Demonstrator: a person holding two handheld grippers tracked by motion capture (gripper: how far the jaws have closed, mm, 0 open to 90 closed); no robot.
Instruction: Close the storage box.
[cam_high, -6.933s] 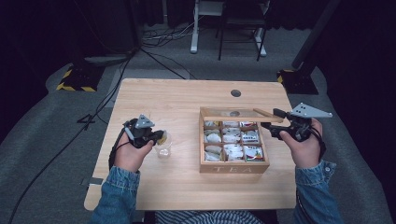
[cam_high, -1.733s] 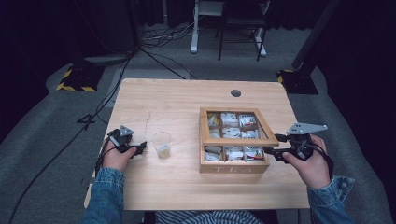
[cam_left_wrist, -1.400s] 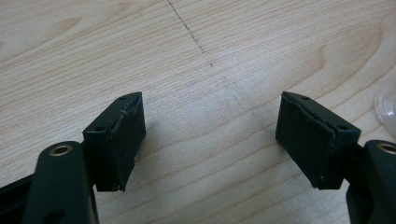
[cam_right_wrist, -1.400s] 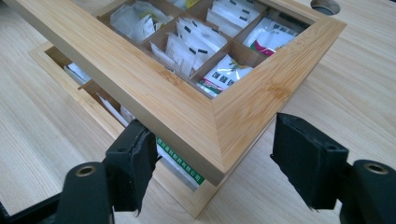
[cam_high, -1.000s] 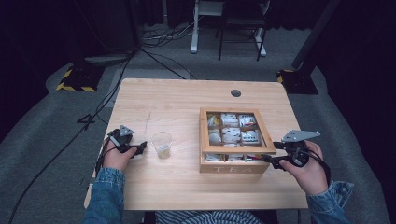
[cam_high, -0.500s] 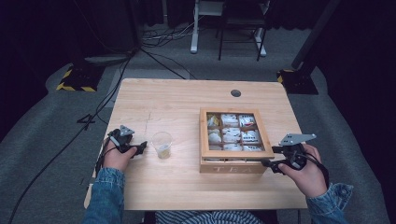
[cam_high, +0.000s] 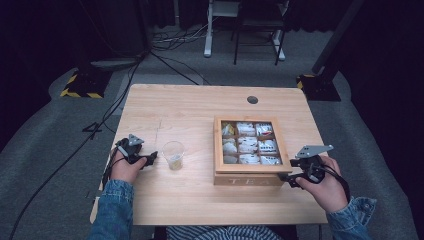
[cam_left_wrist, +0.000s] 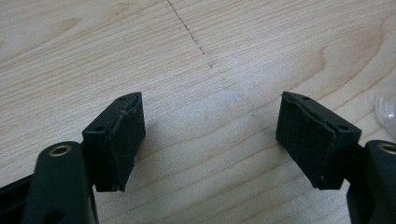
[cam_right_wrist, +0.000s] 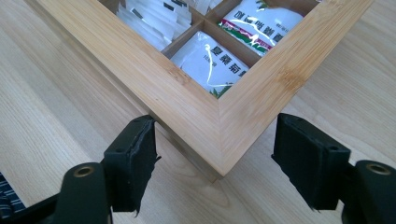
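A wooden tea box (cam_high: 250, 179) marked TEA stands right of the table's middle, its framed lid (cam_right_wrist: 187, 102) lying down flat on it. Tea bags (cam_high: 247, 145) show through the lid's window. My right gripper (cam_high: 286, 178) is at the box's near right corner. In the right gripper view that gripper (cam_right_wrist: 215, 140) has the lid's corner between its jaws, with the pad tips against its two sides. A clear plastic cup (cam_high: 173, 154) with something pale yellow at its bottom stands left of the box. My left gripper (cam_high: 150, 158) rests just left of the cup, open and empty (cam_left_wrist: 210, 135).
The light wooden table (cam_high: 200, 105) has a round cable hole (cam_high: 252, 99) near its far edge. The cup's rim (cam_left_wrist: 387, 112) shows at the right of the left gripper view. Cables and a desk frame stand on the dark floor beyond.
The lid's front edge, raised a second ago, has come down flat onto the box, and my right hand has sunk a little with it. The left hand has kept still.
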